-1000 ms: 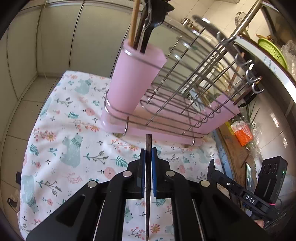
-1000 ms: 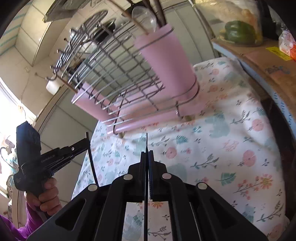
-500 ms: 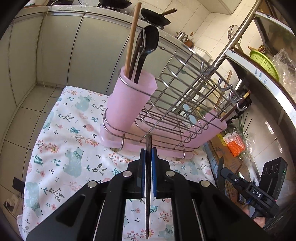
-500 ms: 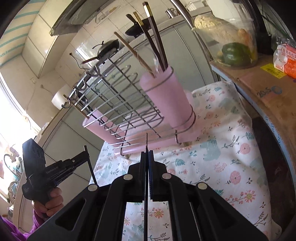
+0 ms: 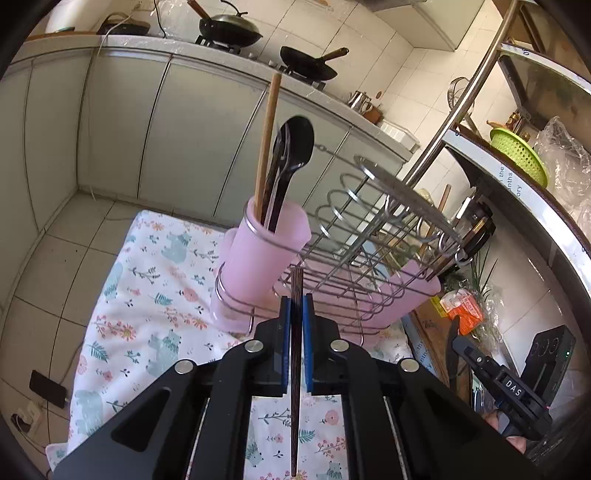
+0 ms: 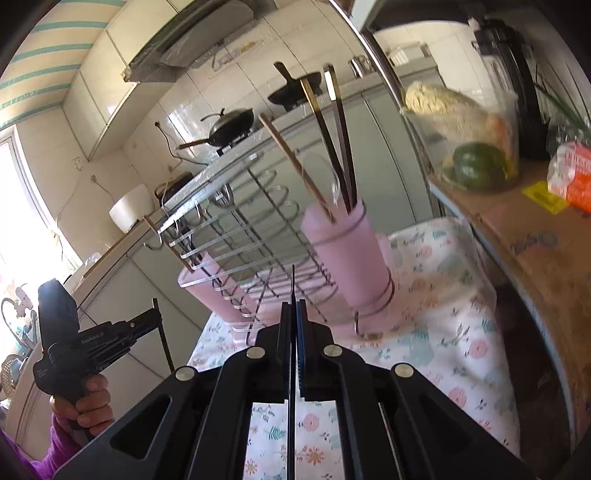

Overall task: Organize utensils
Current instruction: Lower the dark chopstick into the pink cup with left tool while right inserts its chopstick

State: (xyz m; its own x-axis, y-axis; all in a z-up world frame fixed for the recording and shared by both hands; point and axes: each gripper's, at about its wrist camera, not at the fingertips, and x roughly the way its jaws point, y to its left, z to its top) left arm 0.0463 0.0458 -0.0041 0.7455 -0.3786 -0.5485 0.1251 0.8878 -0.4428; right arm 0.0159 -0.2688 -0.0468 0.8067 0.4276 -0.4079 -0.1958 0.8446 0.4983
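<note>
A pink utensil cup (image 5: 258, 258) stands in the end ring of a wire dish rack (image 5: 369, 236) on a floral cloth. It holds a wooden chopstick (image 5: 267, 140), a black spoon (image 5: 295, 147) and other dark utensils. My left gripper (image 5: 295, 306) is shut on a dark chopstick (image 5: 294, 369), held upright in front of the rack. In the right wrist view the same cup (image 6: 347, 258) and rack (image 6: 251, 236) show. My right gripper (image 6: 294, 310) is shut on a thin dark chopstick (image 6: 293, 354), held above the cloth near the rack.
The floral cloth (image 5: 147, 295) covers a low table. Grey cabinets and a counter with woks (image 5: 229, 29) stand behind. A shelf with a green basket (image 5: 517, 155) is to the right. A cardboard box with a vegetable container (image 6: 476, 147) is beside the table.
Both grippers have lifted and drawn back from the rack with their chopsticks. The cup and rack now look smaller and lower, and the cup's utensils show in full.
</note>
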